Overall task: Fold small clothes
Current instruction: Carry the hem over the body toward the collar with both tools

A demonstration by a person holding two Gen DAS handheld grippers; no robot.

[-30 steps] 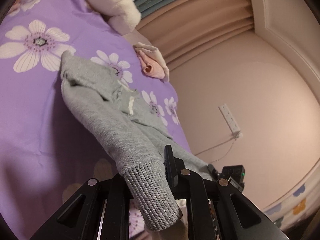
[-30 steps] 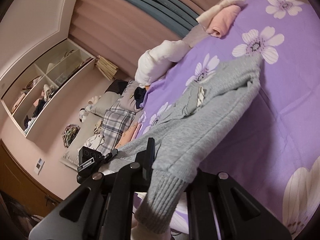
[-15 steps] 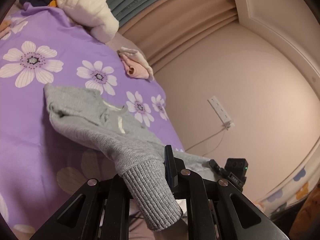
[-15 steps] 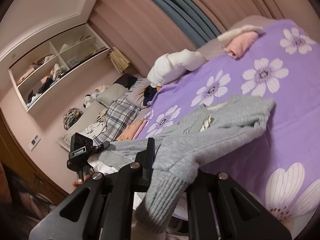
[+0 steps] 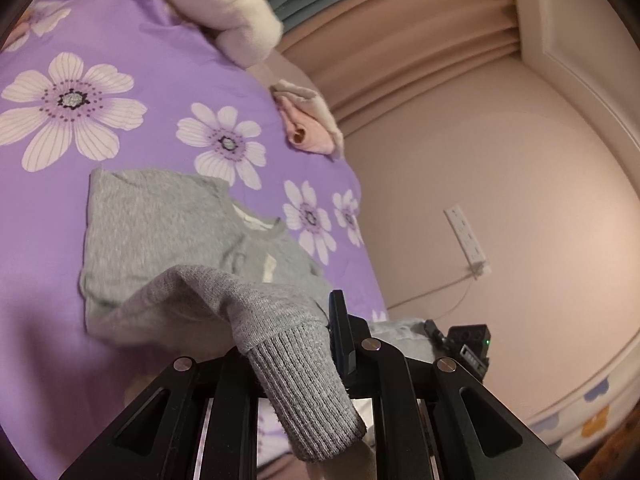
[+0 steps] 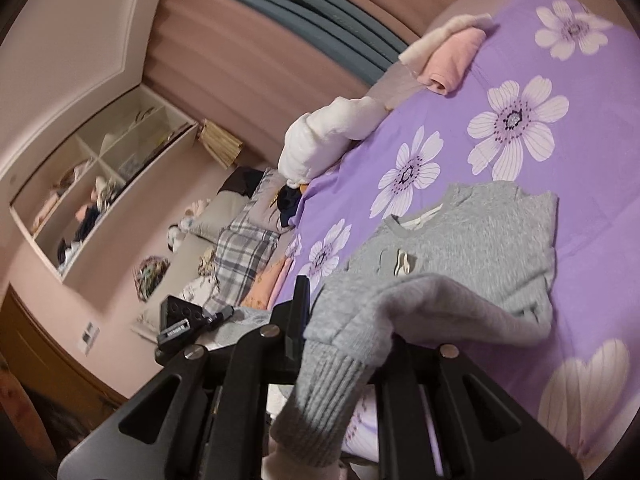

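Note:
A small grey knit sweater [image 5: 160, 232] lies on the purple flowered bedspread [image 5: 120, 60], its neck and body flat. It also shows in the right wrist view [image 6: 480, 240]. My left gripper [image 5: 288, 344] is shut on one ribbed grey cuff [image 5: 308, 392], with that sleeve arched up off the bed. My right gripper [image 6: 344, 344] is shut on the other ribbed cuff [image 6: 320, 404], its sleeve likewise lifted over the sweater's body. Each gripper is seen at the edge of the other's view.
A folded pink and cream garment [image 5: 308, 124] and a rolled white blanket [image 5: 224, 4] lie at the bed's far end. The bed edge drops to a pink wall with a socket [image 5: 466, 236]. Pillows and clothes [image 6: 240, 248] and a shelf [image 6: 100, 176] lie beyond the other side.
Both grippers have carried the cuffs forward over the sweater. The body has settled flat on the bedspread and the sleeves now arch slack above it.

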